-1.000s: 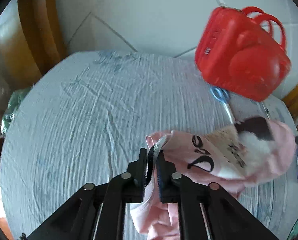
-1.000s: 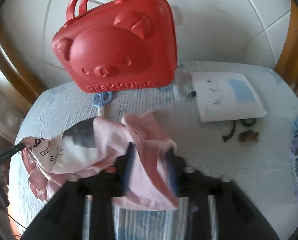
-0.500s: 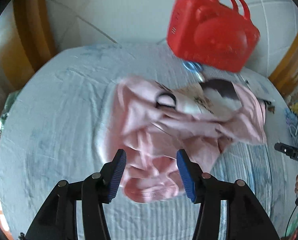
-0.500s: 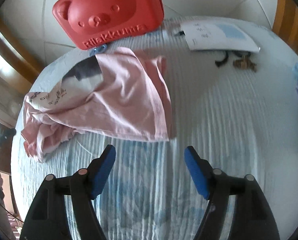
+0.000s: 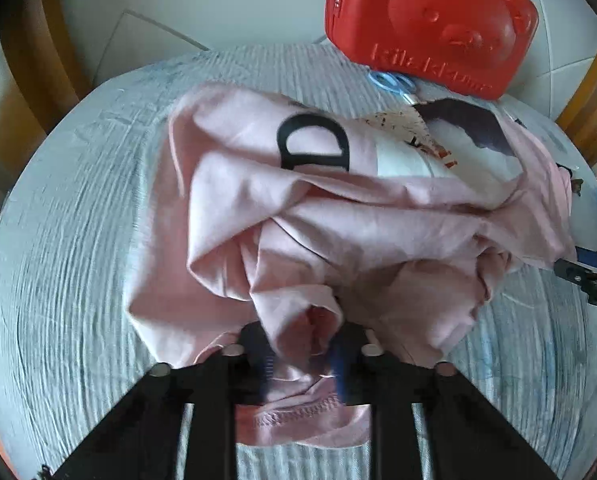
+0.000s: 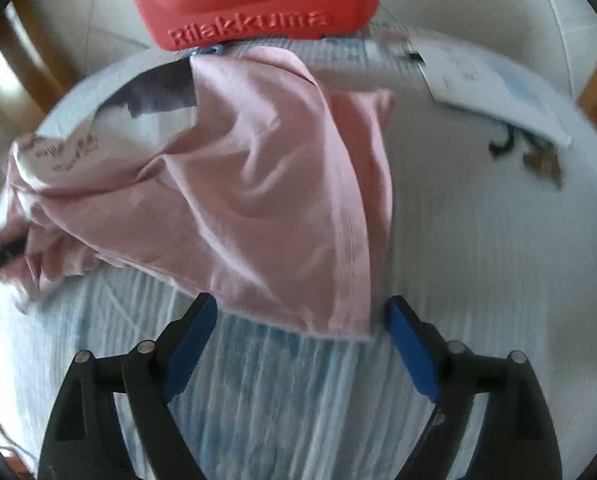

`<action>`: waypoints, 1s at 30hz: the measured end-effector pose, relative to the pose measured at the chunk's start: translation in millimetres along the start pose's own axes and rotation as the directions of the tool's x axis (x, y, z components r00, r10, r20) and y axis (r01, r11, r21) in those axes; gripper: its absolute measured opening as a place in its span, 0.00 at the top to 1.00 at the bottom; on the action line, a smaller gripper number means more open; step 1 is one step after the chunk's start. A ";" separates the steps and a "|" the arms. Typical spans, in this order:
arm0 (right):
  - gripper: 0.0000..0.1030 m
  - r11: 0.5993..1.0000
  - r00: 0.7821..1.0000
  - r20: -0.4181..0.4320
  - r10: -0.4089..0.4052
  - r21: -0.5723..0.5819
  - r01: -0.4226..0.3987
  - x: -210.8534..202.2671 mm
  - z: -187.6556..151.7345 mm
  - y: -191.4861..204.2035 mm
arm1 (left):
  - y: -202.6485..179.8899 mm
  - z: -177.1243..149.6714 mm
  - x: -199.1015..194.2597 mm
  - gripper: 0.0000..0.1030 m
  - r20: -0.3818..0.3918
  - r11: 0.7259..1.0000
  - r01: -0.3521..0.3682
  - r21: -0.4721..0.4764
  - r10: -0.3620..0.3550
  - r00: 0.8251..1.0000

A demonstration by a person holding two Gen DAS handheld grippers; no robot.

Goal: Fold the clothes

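A crumpled pink T-shirt [image 5: 378, 220] with a black and white print lies on the pale blue tablecloth [image 5: 78, 220]. My left gripper [image 5: 300, 356] is down at its near edge, jaws closing with a bunched fold of pink fabric pinched between the pads. In the right wrist view the same shirt [image 6: 258, 184] spreads left of centre, its hemmed corner reaching in between the blue pads. My right gripper [image 6: 300, 302] straddles that corner with jaws closing, and the pads stand clear of the cloth.
A red bear-shaped case [image 5: 430, 20] stands at the table's far side, with blue-handled scissors [image 5: 390, 82] at its foot. A white paper [image 6: 494, 88] and a black cord with keys [image 6: 538, 160] lie at the far right. Bare tablecloth [image 6: 478, 260] stretches right of the shirt.
Both grippers let go of the lifted shirt, which dropped onto the table. The left one came down and closed on a fold at the near edge. The right one sank to the hem corner.
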State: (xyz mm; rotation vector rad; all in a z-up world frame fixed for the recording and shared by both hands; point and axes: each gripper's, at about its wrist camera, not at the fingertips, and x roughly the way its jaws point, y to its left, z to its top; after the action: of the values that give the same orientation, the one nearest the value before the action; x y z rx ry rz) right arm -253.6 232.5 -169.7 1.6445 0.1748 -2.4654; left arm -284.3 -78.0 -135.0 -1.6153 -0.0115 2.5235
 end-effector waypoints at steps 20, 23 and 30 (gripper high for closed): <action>0.93 0.980 0.981 0.140 0.133 0.129 -0.151 -171.3 -131.6 -58.0 | -53.3 -130.6 -184.4 0.90 0.065 0.981 0.123 0.148 -0.134 0.989; 0.91 0.977 0.979 0.116 0.168 0.112 -0.181 -157.7 -143.5 -43.5 | -50.2 -144.8 -178.2 0.90 0.072 0.992 0.057 0.116 -0.066 0.995; 0.47 0.985 0.980 0.098 0.171 0.016 -0.173 -108.3 -133.3 6.9 | -25.4 -132.5 -170.3 0.90 0.115 1.000 0.016 0.024 -0.018 0.993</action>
State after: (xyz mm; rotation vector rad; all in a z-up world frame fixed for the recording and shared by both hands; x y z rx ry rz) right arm -91.1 259.8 -120.9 1.4774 -0.0103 -2.4173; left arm -91.5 -83.8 -35.1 -1.4533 -0.0082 2.5899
